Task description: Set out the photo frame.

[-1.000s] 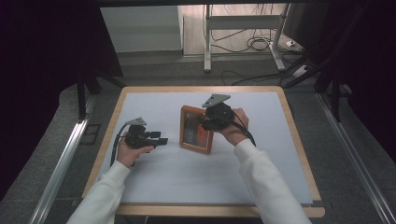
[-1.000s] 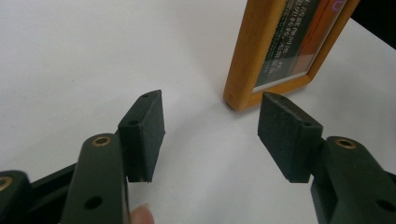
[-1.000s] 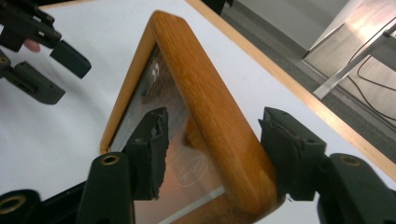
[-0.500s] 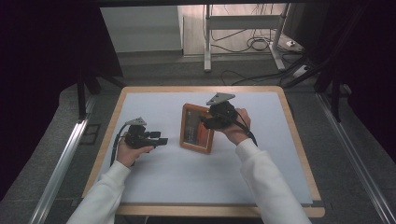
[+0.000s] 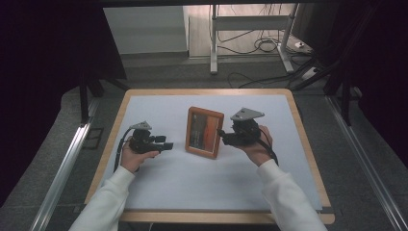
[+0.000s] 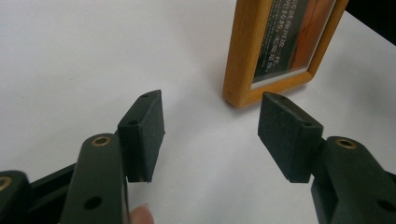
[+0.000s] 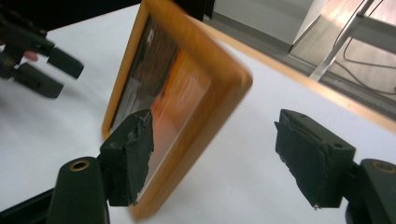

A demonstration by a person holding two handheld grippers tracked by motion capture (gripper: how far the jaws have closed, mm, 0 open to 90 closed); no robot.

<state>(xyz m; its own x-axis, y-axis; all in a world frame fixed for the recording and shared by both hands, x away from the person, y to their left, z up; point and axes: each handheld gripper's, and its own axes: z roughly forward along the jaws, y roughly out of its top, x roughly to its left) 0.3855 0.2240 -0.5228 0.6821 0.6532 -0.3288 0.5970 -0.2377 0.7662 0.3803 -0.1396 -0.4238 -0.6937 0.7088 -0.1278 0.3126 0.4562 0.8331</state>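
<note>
step: release standing picture frame | right gripper: jaws just opened, clear of frame | left gripper: open, empty | tip: withdraw straight, avoid nudging it

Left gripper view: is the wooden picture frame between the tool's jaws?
No. The orange wooden picture frame stands on the white table beyond the left tool, whose open jaws have nothing between them.

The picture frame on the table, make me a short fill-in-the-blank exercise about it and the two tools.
1. The picture frame has a border made of ____.
2. The frame stands on a table covered in ____.
3. The right tool has its jaws ____, pads off the frame.
4. The left tool holds ____.

Missing words: wood; white; open; nothing
</note>
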